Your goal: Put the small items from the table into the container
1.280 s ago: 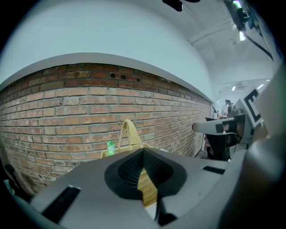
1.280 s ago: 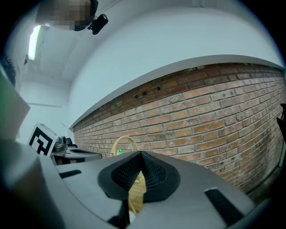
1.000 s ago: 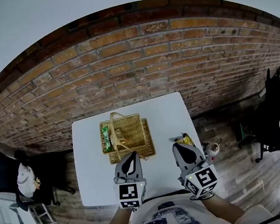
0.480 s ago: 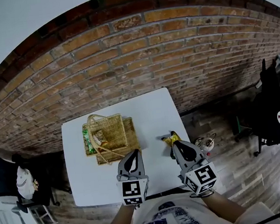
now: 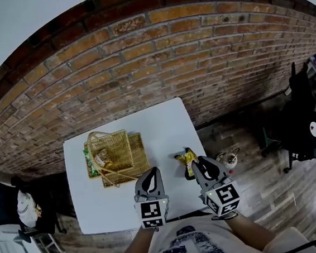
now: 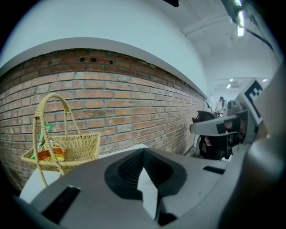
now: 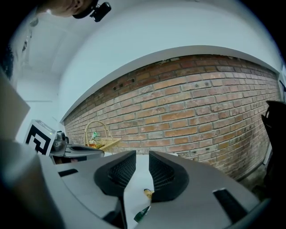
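White table point(image 5: 163, 122) is standing against a brick wall point(image 5: 156, 56), its near edge at the person's body. Wicker basket point(image 5: 134, 160) with a hoop handle is sitting on the far-left part of the table. It is already holding a few wrappers point(image 6: 46, 154), orange and green, as the left gripper view shows. Left gripper point(image 5: 150, 175) is hovering over the near middle of the table, near and to the right of the basket, jaws clenched together with nothing between them. Right gripper point(image 7: 142, 169) is hovering over the near-right part of the table with its jaws opening, a narrow gap showing between the ribbed pads and neither pad touching anything. The snack packet point(image 5: 187, 160), yellow with a dark green end, is lying loose by the table's right edge. It is just beyond the right gripper's tips, well apart from the basket, and showing low through the gap in the right gripper view. Judging by looks, the packet is light, soft and crinkly, with slick film likely to slide between the pads. A light pinch across its middle or on a crimped end seems best, since the contents may crush.
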The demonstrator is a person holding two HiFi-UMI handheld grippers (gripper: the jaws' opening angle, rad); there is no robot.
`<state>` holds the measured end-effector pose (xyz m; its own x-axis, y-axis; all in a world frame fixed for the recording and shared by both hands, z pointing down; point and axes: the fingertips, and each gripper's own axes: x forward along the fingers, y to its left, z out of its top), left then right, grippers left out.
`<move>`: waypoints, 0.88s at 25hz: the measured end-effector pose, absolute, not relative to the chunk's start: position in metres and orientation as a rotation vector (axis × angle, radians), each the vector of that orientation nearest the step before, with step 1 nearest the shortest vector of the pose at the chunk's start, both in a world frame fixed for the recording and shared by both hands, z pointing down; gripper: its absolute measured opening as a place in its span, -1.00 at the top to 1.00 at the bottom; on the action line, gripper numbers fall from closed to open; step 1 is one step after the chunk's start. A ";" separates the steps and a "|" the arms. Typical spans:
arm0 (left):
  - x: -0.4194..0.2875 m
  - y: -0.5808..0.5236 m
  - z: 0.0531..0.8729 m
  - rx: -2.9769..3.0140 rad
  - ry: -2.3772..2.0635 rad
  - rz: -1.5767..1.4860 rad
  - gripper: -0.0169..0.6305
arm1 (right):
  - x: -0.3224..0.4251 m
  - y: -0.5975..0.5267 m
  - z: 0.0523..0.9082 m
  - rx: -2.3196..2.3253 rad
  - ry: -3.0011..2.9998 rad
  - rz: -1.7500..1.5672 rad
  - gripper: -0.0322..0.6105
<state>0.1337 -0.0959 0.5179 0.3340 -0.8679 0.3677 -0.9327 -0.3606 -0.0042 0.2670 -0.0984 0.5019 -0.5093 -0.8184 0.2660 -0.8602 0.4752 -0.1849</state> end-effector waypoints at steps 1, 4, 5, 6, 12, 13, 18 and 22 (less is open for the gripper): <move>0.136 -0.097 0.521 2.385 -1.636 0.460 0.80 | 0.268 -0.099 0.505 1.473 -2.569 0.454 0.63; 0.141 -0.100 0.529 2.377 -1.629 0.463 0.80 | 0.272 -0.102 0.514 1.494 -2.538 0.461 0.49; 0.142 -0.101 0.532 2.373 -1.625 0.466 0.80 | 0.274 -0.103 0.517 1.503 -2.524 0.461 0.40; 0.143 -0.101 0.535 2.366 -1.620 0.469 0.80 | 0.275 -0.104 0.521 1.505 -2.510 0.465 0.31; 0.147 -0.109 0.554 2.346 -1.618 0.483 0.80 | 0.271 -0.111 0.552 1.432 -2.449 0.527 0.03; 0.147 -0.109 0.558 2.337 -1.618 0.489 0.80 | 0.269 -0.112 0.558 1.425 -2.440 0.537 -0.02; 0.148 -0.115 0.571 2.297 -1.601 0.497 0.80 | 0.267 -0.118 0.583 1.405 -2.387 0.565 -0.17; 0.152 -0.120 0.580 2.300 -1.590 0.516 0.80 | 0.267 -0.123 0.611 1.370 -2.330 0.581 -0.17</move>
